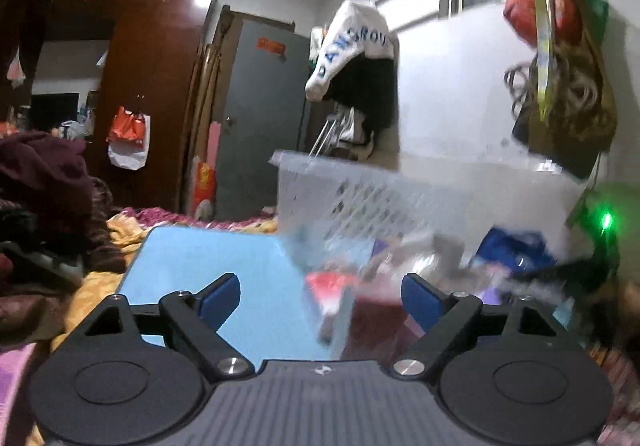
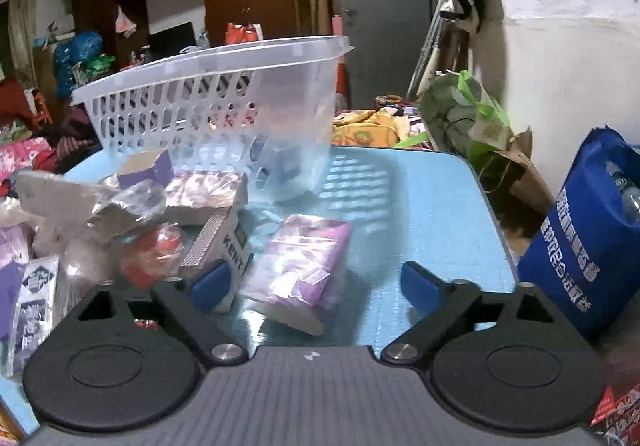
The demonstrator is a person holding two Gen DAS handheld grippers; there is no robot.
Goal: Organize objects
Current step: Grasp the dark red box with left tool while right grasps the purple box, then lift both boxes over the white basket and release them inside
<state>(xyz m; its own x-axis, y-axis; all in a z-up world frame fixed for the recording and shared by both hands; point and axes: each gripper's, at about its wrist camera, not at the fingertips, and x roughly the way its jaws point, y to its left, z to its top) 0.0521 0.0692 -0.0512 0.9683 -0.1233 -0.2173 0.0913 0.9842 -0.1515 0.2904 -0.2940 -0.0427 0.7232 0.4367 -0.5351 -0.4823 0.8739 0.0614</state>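
Left gripper (image 1: 320,296): fingers spread wide, holding nothing; items ahead smeared by motion blur.
Right gripper (image 2: 316,286): fingers wide, gripping nothing.
Purple packet (image 2: 298,264): on blue table (image 2: 420,205), between the fingers, untouched.
Clear basket (image 2: 224,101): behind, contents indistinct.
KENT box (image 2: 234,246): partly hidden by left finger.

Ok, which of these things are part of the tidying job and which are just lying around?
Job:
clear basket
purple packet
Kent box
red item in plastic
torn cardboard

Just lying about:
blue bag
green bag
hanging clothes
wardrobe
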